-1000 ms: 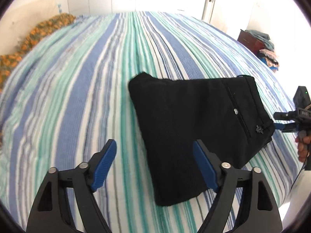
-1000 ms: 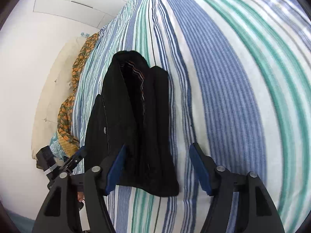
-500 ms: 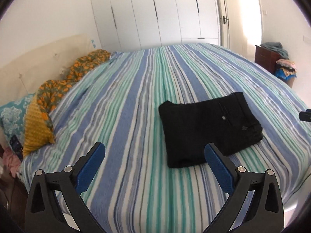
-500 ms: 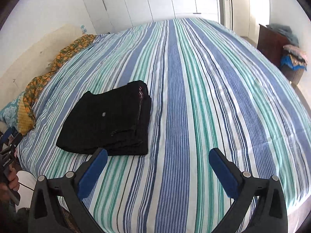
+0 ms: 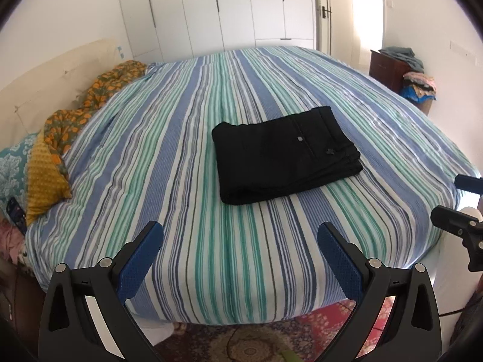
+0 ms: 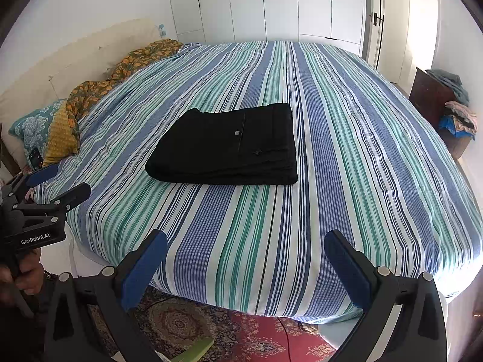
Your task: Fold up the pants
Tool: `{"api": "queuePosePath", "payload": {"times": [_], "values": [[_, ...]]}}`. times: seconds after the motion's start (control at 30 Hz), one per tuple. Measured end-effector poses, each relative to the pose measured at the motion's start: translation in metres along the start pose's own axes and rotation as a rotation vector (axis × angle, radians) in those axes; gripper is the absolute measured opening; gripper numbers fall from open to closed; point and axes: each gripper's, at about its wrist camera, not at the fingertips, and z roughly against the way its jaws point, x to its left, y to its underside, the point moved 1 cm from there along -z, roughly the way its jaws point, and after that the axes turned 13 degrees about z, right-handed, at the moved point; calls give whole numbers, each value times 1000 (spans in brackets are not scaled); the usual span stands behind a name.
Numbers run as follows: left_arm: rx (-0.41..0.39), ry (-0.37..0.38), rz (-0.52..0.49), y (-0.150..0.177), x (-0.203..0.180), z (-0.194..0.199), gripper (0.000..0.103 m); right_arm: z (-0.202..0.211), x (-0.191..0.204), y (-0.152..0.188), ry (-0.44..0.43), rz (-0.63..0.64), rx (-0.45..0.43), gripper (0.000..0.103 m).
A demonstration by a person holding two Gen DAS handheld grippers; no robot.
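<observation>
Black pants [image 5: 283, 154] [image 6: 229, 147] lie folded in a flat rectangle in the middle of the striped bed [image 5: 187, 163] [image 6: 347, 157], a small button showing on top. My left gripper [image 5: 240, 238] hangs open over the bed's near edge, well short of the pants, with nothing between its blue pads. My right gripper [image 6: 246, 244] is open too, equally far back and empty. In the right wrist view the left gripper [image 6: 57, 181] shows at the left edge, held by a hand. The right gripper's black fingers [image 5: 452, 220] appear at the right edge of the left wrist view.
Orange and teal pillows [image 5: 45, 169] [image 6: 60, 129] lie along the headboard at the left. White wardrobe doors [image 5: 226, 9] stand behind the bed. A dark cabinet with piled clothes [image 6: 443, 105] stands at the right. A red patterned rug [image 6: 256, 338] covers the floor below.
Both grippers have pulled back and up from the pants to beyond the bed's edge. Their jaws have spread wider. The right gripper has rolled upright. The pants lie still.
</observation>
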Motion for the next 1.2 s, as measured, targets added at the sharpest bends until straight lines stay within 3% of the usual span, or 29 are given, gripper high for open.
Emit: {"api": "queuePosePath", "payload": {"times": [0.17,0.33,1.2], "values": [[40,21,-33,4,-8,6,102,13,9,0,48,24,21,103],[77,64,30,2,-2,11,102,25,15,-2,89,41,26,103],[141,65,58,8,-2,1,102,33,27,-6,170,67,10,103]]}}
